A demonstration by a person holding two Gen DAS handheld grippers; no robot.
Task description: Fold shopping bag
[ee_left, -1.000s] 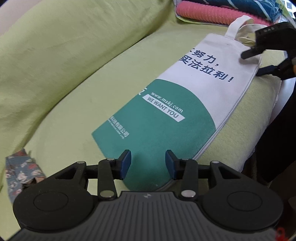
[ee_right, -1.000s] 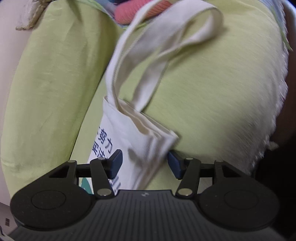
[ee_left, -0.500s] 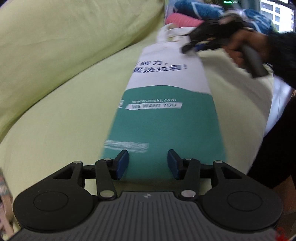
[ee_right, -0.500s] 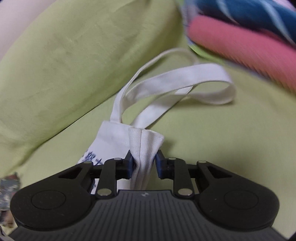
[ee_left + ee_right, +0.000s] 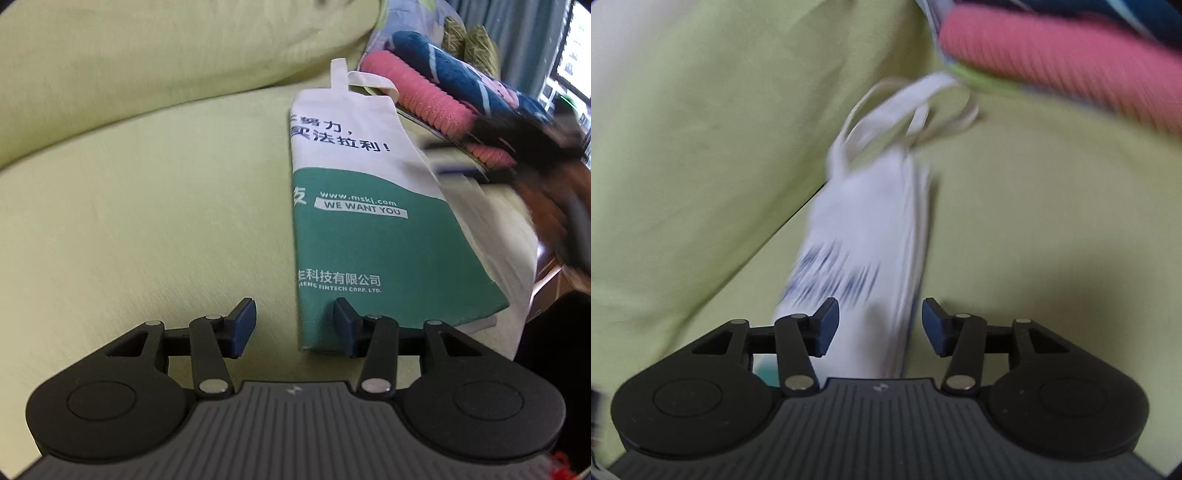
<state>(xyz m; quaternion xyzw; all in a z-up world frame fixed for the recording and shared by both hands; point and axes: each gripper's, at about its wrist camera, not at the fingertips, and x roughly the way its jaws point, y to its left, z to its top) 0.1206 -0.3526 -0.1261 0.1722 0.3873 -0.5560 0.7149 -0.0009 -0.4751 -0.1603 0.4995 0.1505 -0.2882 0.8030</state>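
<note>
Bag [image 5: 373, 236] lies flat on the green sofa [image 5: 147, 229] in front of you, folded into a long narrow strip, green half nearest and white half with the handles [image 5: 345, 75] at the far end.

Nearest you in the left wrist view, your left tool [image 5: 293, 325] sits just over the bag's near left corner. Its jaws stand apart and grip nothing: the left pad is over bare sofa, the right pad over the green hem, and the bag's left edge runs between them. You cannot tell whether the right pad touches the cloth.

Further along, the white print "WE WANT YOU" crosses the green panel, then dark characters on the white panel. Off the bag's right edge, about level with the white panel, your right tool [image 5: 465, 162] shows as a dark, blurred shape, with the hand [image 5: 554, 206] that holds it behind.

In the right wrist view, your right tool [image 5: 879, 325] is opening. The white end of the bag [image 5: 864, 236] runs between the pads, but neither pad presses on it and there is a clear gap on the right side. The picture is smeared. Beyond the pads the bag runs away from you to its looped handles [image 5: 908, 110].

Past the handles, a pink towel [image 5: 424, 96] and a dark blue one [image 5: 454, 74] are stacked at the sofa's far end, just beside the bag's top right corner.
</note>
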